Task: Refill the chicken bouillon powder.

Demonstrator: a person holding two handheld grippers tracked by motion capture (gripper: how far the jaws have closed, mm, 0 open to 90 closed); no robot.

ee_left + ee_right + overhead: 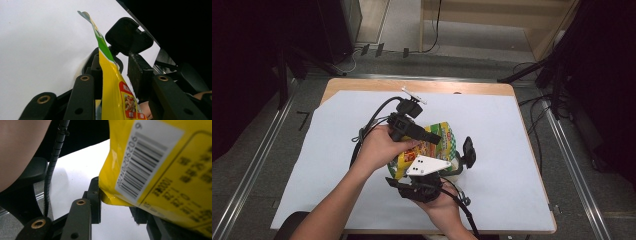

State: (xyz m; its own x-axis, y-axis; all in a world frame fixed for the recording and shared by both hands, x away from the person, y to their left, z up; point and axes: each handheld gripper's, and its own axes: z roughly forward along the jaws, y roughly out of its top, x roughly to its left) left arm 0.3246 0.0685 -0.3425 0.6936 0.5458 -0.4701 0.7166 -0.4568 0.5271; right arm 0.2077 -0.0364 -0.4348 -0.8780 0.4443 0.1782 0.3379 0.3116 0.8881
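Two grippers, one yellow bag (439, 142).

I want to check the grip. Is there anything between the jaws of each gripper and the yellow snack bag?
Nothing visible. The yellow snack bag sits directly between the jaws of the left gripper and of the right gripper.

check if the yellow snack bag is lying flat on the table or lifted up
Lifted up: the yellow snack bag stands on edge between the left tool and right tool, above the white sheet.
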